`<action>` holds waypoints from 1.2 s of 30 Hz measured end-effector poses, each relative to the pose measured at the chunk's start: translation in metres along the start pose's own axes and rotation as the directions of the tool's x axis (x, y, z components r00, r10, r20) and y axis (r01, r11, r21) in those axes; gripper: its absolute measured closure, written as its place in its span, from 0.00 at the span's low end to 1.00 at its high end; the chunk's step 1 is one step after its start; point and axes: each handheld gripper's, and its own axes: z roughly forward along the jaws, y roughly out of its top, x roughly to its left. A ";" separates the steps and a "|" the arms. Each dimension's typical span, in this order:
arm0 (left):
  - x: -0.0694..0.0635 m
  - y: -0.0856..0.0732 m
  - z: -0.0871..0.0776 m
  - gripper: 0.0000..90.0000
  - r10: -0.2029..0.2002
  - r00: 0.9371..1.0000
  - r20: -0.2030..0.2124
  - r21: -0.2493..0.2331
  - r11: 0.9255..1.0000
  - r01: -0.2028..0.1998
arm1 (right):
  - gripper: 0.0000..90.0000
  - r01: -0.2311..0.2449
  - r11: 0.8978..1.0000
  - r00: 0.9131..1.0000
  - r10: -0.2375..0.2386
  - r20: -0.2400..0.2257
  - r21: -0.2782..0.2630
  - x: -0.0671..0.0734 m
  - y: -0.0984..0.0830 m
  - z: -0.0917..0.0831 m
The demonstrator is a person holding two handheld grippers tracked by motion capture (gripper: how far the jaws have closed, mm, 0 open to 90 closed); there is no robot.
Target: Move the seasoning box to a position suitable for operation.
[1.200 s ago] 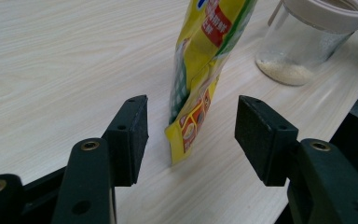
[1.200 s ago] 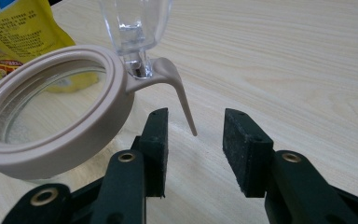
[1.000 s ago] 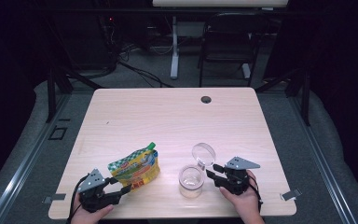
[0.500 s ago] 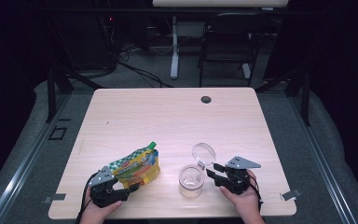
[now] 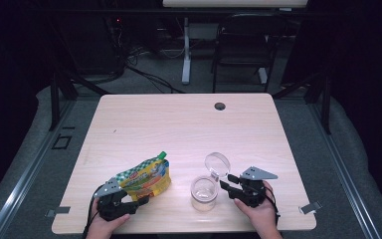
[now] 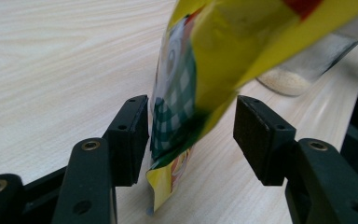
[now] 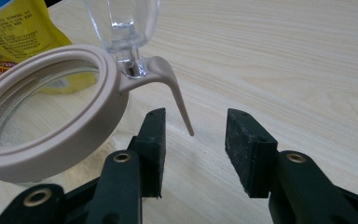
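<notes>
Dim lab: table [image 5: 144, 119], floor cables [image 5: 144, 74]

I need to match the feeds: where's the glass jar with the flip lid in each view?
High view: the jar stands at the table's near edge, just left of the right gripper.
Left gripper view: upper right, behind the yellow pouch, sits the jar.
Right gripper view: the jar takes up the left, lid raised.
Shared landmark: the pouch.

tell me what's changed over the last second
The left gripper slid right along the table's near edge toward the jar. The yellow pouch went with it and now sits between open jaws. The jar, its flipped-up lid and the open right gripper stayed put.
</notes>
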 end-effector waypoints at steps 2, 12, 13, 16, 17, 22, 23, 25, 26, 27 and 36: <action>0.002 0.000 -0.001 0.50 -0.015 1.000 0.008 0.005 1.000 0.015 | 0.65 -0.001 1.000 1.000 0.001 -0.003 0.000 0.000 0.000 0.000; 0.006 0.005 0.020 0.45 -0.042 0.999 0.034 0.047 0.998 0.040 | 0.64 0.001 1.000 1.000 -0.001 0.000 0.003 0.000 0.000 0.001; 0.005 0.005 0.023 0.45 -0.036 0.999 0.030 0.051 0.998 0.035 | 0.64 0.001 1.000 1.000 -0.001 0.001 0.004 -0.001 0.000 0.000; 0.005 0.004 0.027 0.44 -0.023 0.999 0.023 0.073 0.997 0.022 | 0.64 -0.001 1.000 1.000 0.001 -0.001 0.002 -0.002 -0.001 0.000; 0.006 0.004 0.027 0.44 -0.021 1.000 0.021 0.076 0.997 0.020 | 0.64 -0.002 1.000 1.000 0.002 0.000 0.004 -0.002 -0.001 0.000; 0.007 0.004 0.028 0.43 -0.030 0.999 0.009 0.080 0.996 0.030 | 0.63 0.000 1.000 1.000 0.000 -0.001 0.001 -0.003 -0.001 -0.002; 0.007 0.004 0.028 0.43 -0.028 1.000 0.008 0.077 0.997 0.028 | 0.63 0.000 1.000 1.000 0.000 0.001 0.001 -0.002 -0.001 -0.001; 0.006 0.003 0.028 0.44 -0.029 1.000 0.007 0.070 0.997 0.028 | 0.63 -0.002 1.000 1.000 0.002 -0.001 0.001 -0.002 -0.001 -0.001; 0.006 0.003 0.028 0.44 -0.029 1.000 0.009 0.069 0.997 0.028 | 0.63 -0.001 1.000 1.000 0.001 0.001 0.002 -0.002 -0.001 0.000; 0.006 0.004 0.028 0.45 -0.031 0.999 0.013 0.066 0.997 0.030 | 0.63 -0.001 1.000 1.000 0.001 0.001 0.001 -0.001 -0.001 0.000; 0.009 0.009 0.035 0.47 -0.058 0.998 0.021 0.032 0.998 0.058 | 0.63 -0.002 1.000 1.000 0.002 0.004 0.000 -0.001 0.000 0.000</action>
